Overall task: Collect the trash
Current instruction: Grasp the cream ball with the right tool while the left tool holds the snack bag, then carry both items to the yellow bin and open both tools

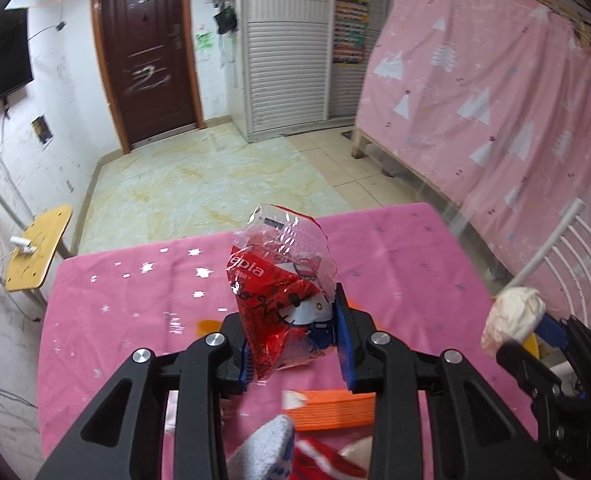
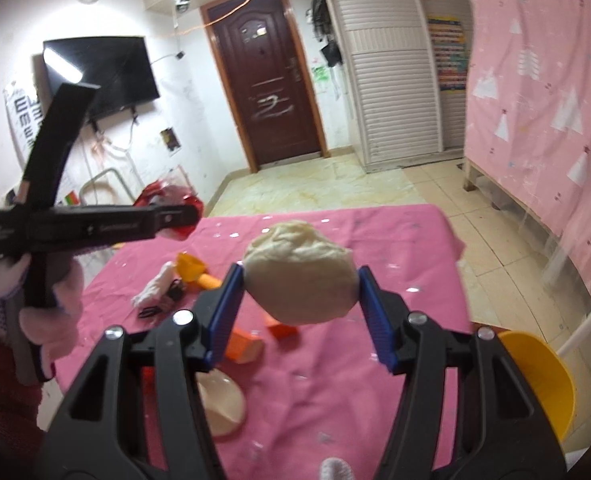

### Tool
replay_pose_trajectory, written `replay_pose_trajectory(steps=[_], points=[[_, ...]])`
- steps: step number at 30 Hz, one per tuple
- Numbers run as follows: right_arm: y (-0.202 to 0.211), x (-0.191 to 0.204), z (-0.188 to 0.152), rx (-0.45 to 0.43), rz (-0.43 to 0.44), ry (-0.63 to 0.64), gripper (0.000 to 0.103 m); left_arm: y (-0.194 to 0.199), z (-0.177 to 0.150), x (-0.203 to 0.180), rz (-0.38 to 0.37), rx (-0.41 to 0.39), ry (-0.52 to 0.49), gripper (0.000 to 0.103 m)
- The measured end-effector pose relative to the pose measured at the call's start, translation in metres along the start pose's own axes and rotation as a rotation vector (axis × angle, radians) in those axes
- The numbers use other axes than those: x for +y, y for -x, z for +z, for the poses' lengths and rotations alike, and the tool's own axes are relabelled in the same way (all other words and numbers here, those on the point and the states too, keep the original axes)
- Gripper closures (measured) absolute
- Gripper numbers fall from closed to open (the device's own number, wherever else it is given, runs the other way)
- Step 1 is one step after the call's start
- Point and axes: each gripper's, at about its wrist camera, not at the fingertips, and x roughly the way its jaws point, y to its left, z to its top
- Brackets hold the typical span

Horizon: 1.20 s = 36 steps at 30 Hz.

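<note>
Left wrist view showed the left gripper [image 1: 295,332] clenched on a crumpled red-and-clear plastic wrapper [image 1: 281,280], lifted off the pink table [image 1: 395,248]. Right gripper [image 2: 299,304] was clamped on a wadded white paper ball [image 2: 299,276], also held up over the table, near its right side. So both hands were loaded; two pieces looked picked up but not yet dropped anywhere. A yellow bin [image 2: 543,384] sat just off the table's right edge, likely the drop spot, and nothing showed whether it already held trash.

Left to do, judging by the table: a white crumpled scrap [image 2: 155,286] beside a yellow-orange piece [image 2: 193,270], orange pieces [image 2: 247,346] nearer in, a pale round piece [image 2: 219,404] by the near edge, and an orange slab [image 1: 331,410] under the left gripper. Roughly midway at best.
</note>
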Motion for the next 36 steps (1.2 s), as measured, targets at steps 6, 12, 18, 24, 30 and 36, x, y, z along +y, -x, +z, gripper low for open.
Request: replay_pose_trajectory(steps=[6, 12, 18, 24, 30, 36], points=[[0.024, -0.043, -0.006, -0.043, -0.058, -0.076, 0.047, 0.008, -0.002, -0.051, -0.042, -0.008, -0.062, 0.078], [0.047, -0.085, -0.016, -0.079, -0.119, -0.153, 0.047, 0.011, -0.003, -0.098, -0.087, -0.009, -0.119, 0.078], [0.061, -0.119, -0.029, -0.093, -0.198, -0.202, 0.047, 0.007, -0.008, -0.137, -0.126, 0.007, -0.169, 0.078], [0.066, -0.149, -0.045, -0.085, -0.295, -0.242, 0.046, 0.004, -0.014, -0.176, -0.188, 0.021, -0.211, 0.078], [0.078, -0.177, -0.056, -0.112, -0.327, -0.311, 0.030, -0.003, -0.017, -0.218, -0.260, 0.036, -0.251, 0.078], [0.093, -0.196, -0.065, -0.144, -0.343, -0.370, 0.030, -0.013, -0.022, -0.248, -0.317, 0.065, -0.277, 0.078]])
